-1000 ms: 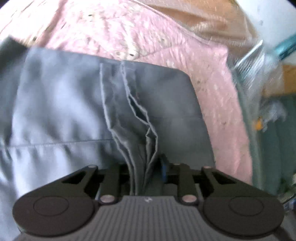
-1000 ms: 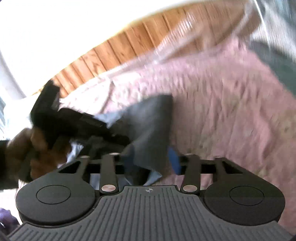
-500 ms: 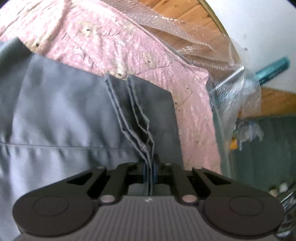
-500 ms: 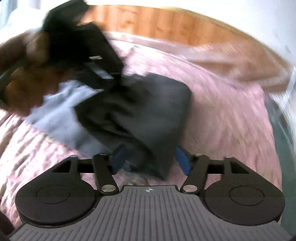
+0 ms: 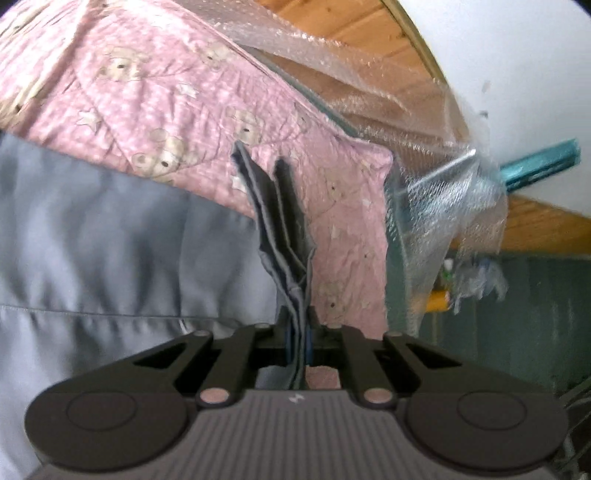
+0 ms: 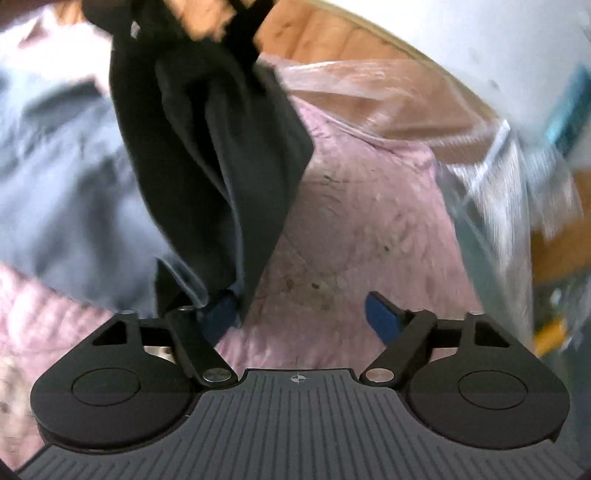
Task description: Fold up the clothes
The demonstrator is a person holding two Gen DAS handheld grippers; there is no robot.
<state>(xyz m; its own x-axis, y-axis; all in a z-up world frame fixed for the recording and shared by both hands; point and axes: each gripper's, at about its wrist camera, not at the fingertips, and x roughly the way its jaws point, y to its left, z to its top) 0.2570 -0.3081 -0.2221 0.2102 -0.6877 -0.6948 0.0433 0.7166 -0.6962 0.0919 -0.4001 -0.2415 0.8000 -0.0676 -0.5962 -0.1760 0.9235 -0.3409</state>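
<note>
A grey garment [image 5: 110, 258] lies spread over a pink quilted bedspread [image 5: 166, 92]. My left gripper [image 5: 298, 339] is shut on a bunched stack of the garment's edges [image 5: 284, 236], which stand up between its blue pads. In the right wrist view the same garment [image 6: 221, 166] hangs in a dark fold from a hand and the other gripper at the top of the frame. My right gripper [image 6: 303, 314] is open; the hanging fold brushes its left blue pad [image 6: 221, 314], and the right pad [image 6: 382, 319] is bare.
Bubble wrap [image 5: 424, 147] covers a wooden headboard [image 5: 351, 29] behind the bed. A teal tube [image 5: 539, 162] leans on the white wall. A dark green surface [image 5: 517, 314] lies right of the bed edge. Pink bedspread [image 6: 369, 221] fills the right wrist view's middle.
My left gripper closed on the garment's edges and lifted them. My right gripper opened wide and let the fold slip out, and the cloth now hangs from above.
</note>
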